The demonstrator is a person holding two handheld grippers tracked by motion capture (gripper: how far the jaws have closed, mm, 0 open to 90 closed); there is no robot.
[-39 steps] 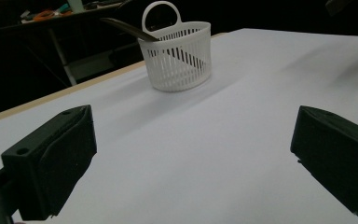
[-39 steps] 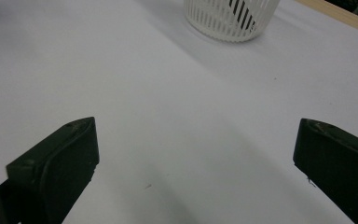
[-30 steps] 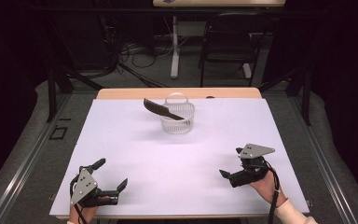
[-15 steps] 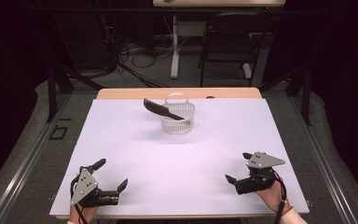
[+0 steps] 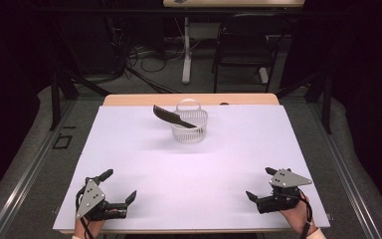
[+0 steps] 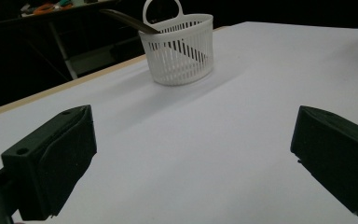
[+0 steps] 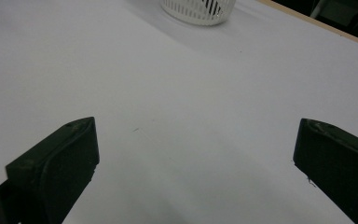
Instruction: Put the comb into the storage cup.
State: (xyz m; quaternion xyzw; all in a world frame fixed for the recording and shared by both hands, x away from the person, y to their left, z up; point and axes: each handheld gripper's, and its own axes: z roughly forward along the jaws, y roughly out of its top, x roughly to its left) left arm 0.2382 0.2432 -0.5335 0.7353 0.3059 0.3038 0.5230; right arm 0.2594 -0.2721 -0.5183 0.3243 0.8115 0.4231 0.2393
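Cut off at the top edge of the right gripper view: the white basket (image 7: 199, 10), lower wall alone left in frame. Hidden inside that basket's mesh in the high view: the lower end of the dark utensil (image 5: 173, 116); kind of utensil too small to tell. Cropped by the bottom edge there: both forearms. Blurred in the left gripper view: clutter at top left.

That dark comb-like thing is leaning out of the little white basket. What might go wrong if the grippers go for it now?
The dark tool leans over the rim of the light white basket, so a tug might tip the basket or drag it along the white table cover. Both the left gripper and right gripper sit open at the near edge, far from the basket, so a long reach could arrive misaligned and knock it.
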